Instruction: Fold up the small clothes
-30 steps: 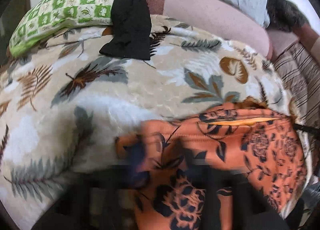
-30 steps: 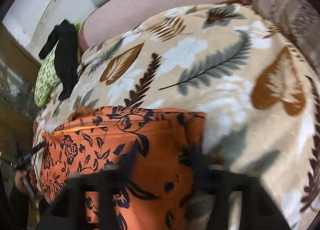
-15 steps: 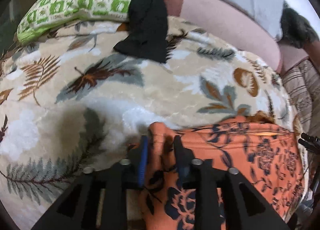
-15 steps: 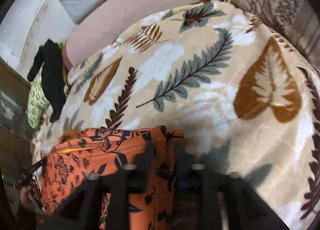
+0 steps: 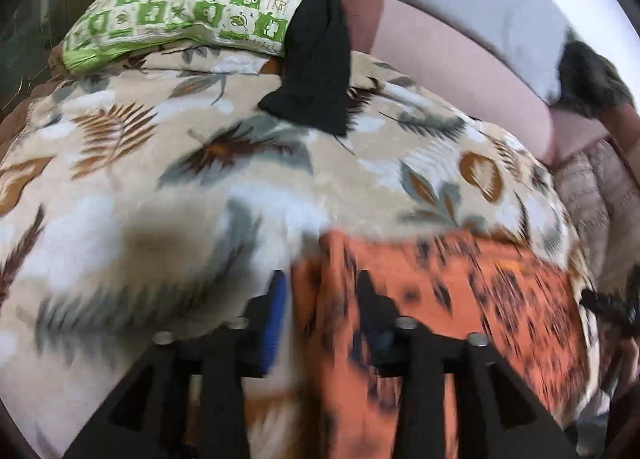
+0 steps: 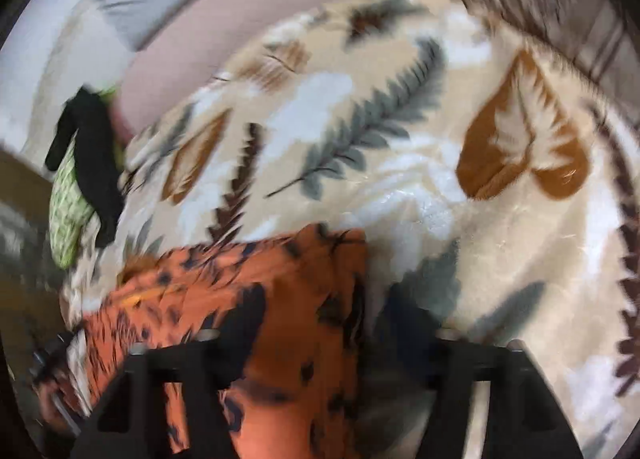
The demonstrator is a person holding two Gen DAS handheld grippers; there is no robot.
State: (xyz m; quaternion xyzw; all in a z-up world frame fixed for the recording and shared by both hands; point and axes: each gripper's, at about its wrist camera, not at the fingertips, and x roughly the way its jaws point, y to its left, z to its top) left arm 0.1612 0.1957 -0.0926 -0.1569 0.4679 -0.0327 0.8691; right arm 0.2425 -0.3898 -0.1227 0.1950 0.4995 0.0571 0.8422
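**Lying on the leaf blanket: one orange garment, both tongs spread**

Covering the bed, a beige blanket (image 5: 168, 195) with leaf print carries the orange garment (image 5: 440, 299) with dark flowers, blurred, at its near edge. A green checked pillow (image 5: 192, 7) with black cloth (image 5: 320, 71) on it lies farther back. The left gripper (image 5: 320, 311) and right gripper (image 6: 320, 319) both stand spread over the garment's corners.
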